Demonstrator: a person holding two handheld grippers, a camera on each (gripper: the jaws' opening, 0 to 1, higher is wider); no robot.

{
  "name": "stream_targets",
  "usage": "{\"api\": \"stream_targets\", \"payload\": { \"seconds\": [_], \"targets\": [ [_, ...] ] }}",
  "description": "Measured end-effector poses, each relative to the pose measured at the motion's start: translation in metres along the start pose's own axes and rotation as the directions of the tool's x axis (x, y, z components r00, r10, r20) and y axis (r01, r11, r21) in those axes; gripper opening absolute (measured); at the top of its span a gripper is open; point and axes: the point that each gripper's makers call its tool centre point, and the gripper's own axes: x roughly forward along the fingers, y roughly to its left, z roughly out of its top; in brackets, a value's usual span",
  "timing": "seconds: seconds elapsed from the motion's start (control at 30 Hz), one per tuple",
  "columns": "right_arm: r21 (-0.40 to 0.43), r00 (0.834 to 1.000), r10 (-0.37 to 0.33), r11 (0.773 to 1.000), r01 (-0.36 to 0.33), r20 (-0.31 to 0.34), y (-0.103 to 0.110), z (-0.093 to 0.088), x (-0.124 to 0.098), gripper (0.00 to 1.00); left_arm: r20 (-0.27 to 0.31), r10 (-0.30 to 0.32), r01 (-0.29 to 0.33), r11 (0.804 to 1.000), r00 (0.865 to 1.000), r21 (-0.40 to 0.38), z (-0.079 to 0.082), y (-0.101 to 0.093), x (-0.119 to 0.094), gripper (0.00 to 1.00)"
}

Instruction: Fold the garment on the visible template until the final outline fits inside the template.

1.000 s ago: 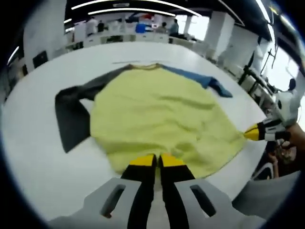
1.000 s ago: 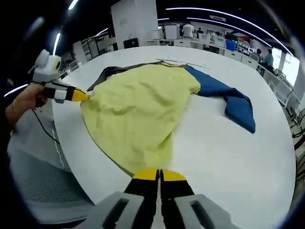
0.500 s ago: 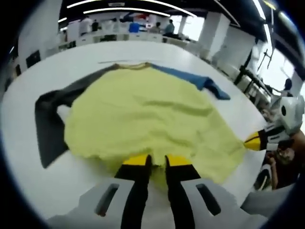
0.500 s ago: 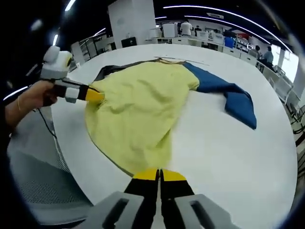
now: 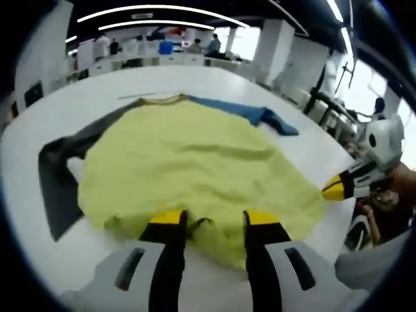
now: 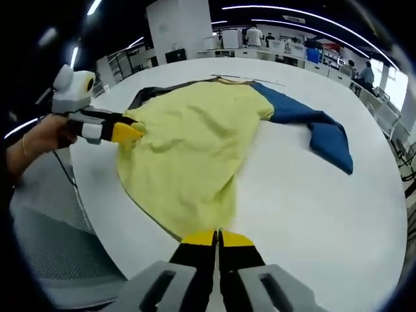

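Large white surface (image 6: pixel 312 195) occupies the room's centre. Ceiling dark, fitted with long curved light strips (image 5: pixel 162 9). White square column (image 6: pixel 182 29) stands beyond the far edge. Benches (image 5: pixel 162 60) with people behind. Bright windows (image 5: pixel 390 84) along one side.

Soft matt cloth garment (image 5: pixel 188 156) lies on a smooth white table (image 6: pixel 305 195).
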Motion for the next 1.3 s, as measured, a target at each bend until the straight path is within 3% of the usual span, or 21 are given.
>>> {"api": "stream_targets", "payload": {
  "seconds": [0.07, 0.4, 0.63, 0.7, 0.83, 1.13, 1.3],
  "targets": [
    [0.004, 1.0, 0.001, 1.0, -0.001, 0.002, 0.0, 0.0, 0.0, 0.0, 0.028, 0.011, -0.012, 1.0, 1.0, 0.013, 0.005, 0.006, -0.01, 0.3],
    [0.011, 1.0, 0.005, 1.0, -0.005, 0.0, 0.0, 0.0, 0.001, 0.0, 0.039, 0.052, -0.051, 0.999, 0.998, -0.014, 0.004, 0.029, -0.046, 0.28],
    [0.021, 1.0, 0.005, 1.0, -0.005, 0.007, 0.0, 0.0, 0.001, 0.0, 0.03, 0.199, -0.195, 0.974, 0.979, -0.119, -0.009, 0.055, -0.069, 0.26],
    [0.013, 1.0, 0.004, 1.0, -0.004, 0.007, 0.0, 0.0, 0.001, 0.0, 0.006, 0.226, -0.224, 0.967, 0.974, -0.124, -0.017, 0.063, -0.069, 0.26],
    [0.015, 1.0, 0.002, 1.0, -0.003, 0.009, 0.0, 0.0, 0.001, 0.0, -0.028, 0.211, -0.213, 0.959, 0.977, -0.187, -0.029, 0.065, -0.063, 0.25],
    [0.024, 1.0, 0.003, 1.0, -0.004, 0.015, 0.0, 0.0, 0.001, 0.0, -0.036, 0.173, -0.176, 0.948, 0.984, -0.264, -0.034, 0.062, -0.046, 0.21],
    [0.029, 1.0, -0.011, 1.0, 0.01, 0.027, -0.004, 0.0, -0.001, 0.0, -0.008, 0.153, -0.147, 0.933, 0.988, -0.327, -0.032, 0.063, -0.037, 0.07]
  ]
}}
